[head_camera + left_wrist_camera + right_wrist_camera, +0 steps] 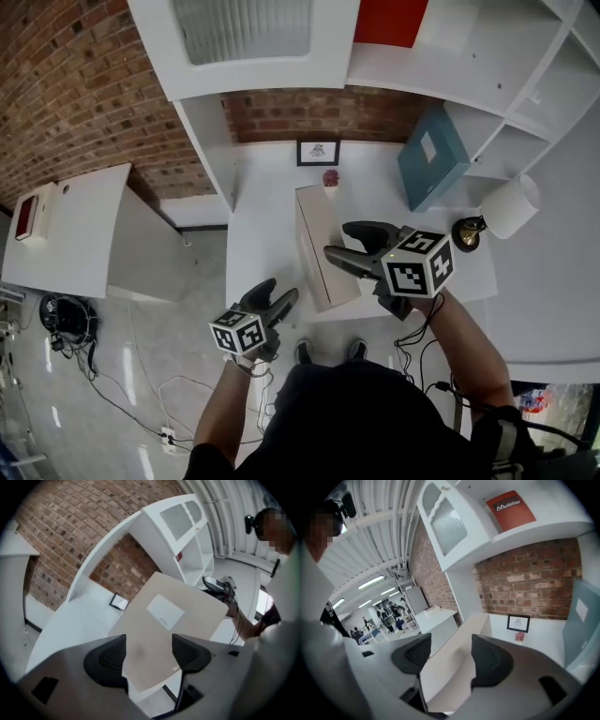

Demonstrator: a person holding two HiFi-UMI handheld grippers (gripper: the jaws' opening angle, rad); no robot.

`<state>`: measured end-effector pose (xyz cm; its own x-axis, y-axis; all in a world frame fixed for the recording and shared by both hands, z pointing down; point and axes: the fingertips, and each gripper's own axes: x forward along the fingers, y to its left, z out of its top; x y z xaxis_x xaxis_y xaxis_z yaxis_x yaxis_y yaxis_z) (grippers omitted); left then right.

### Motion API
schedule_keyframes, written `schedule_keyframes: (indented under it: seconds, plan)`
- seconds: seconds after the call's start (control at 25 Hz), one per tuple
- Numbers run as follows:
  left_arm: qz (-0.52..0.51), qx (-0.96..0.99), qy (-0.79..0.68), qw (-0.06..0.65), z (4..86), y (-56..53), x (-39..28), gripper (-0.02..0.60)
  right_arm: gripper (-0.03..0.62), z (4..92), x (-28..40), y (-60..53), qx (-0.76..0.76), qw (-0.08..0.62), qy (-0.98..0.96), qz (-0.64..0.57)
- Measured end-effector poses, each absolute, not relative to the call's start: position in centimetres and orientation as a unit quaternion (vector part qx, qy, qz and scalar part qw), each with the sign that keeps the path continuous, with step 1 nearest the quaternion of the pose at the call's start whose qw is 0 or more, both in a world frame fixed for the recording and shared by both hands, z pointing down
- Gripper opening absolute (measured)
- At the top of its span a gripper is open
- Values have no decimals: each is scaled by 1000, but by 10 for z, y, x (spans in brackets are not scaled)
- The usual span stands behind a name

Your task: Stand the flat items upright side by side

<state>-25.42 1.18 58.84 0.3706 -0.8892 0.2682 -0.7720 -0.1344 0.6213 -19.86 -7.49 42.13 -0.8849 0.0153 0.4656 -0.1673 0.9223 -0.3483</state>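
the right claw (446,656) is clamping the near end of the beige box (314,225), which is standing on edge on the desk (267,216) with its long axis running near to far, the teal box (433,155) leaning far right, the left claw (279,292) hanging near-left, jaws apart, gripping nothing.

A white desk (267,234) at frame centre carries a beige box (319,253) on edge, a framed picture (318,152), a pink figure (330,177) and a teal box (433,157).
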Motion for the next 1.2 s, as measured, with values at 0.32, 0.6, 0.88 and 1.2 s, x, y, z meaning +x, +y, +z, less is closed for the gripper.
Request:
schedule_keyframes:
  seconds: [0.32, 0.6, 0.88, 1.2]
  plan:
    - [65, 807, -526, 260, 578, 27, -175, 305, 279, 427, -120, -65, -27, 118, -982, 146]
    - [189, 756, -585, 225, 622, 18, -165, 319, 365, 541, -111, -16, -85, 204, -972, 84]
    - [226, 764, -573, 193, 617, -6, -149, 322, 362, 560, -141, -19, -64, 194, -971, 122]
    - [244, 781, -546, 178, 624, -15, -146, 322, 319, 566, -147, -13, -52, 213, -972, 78]
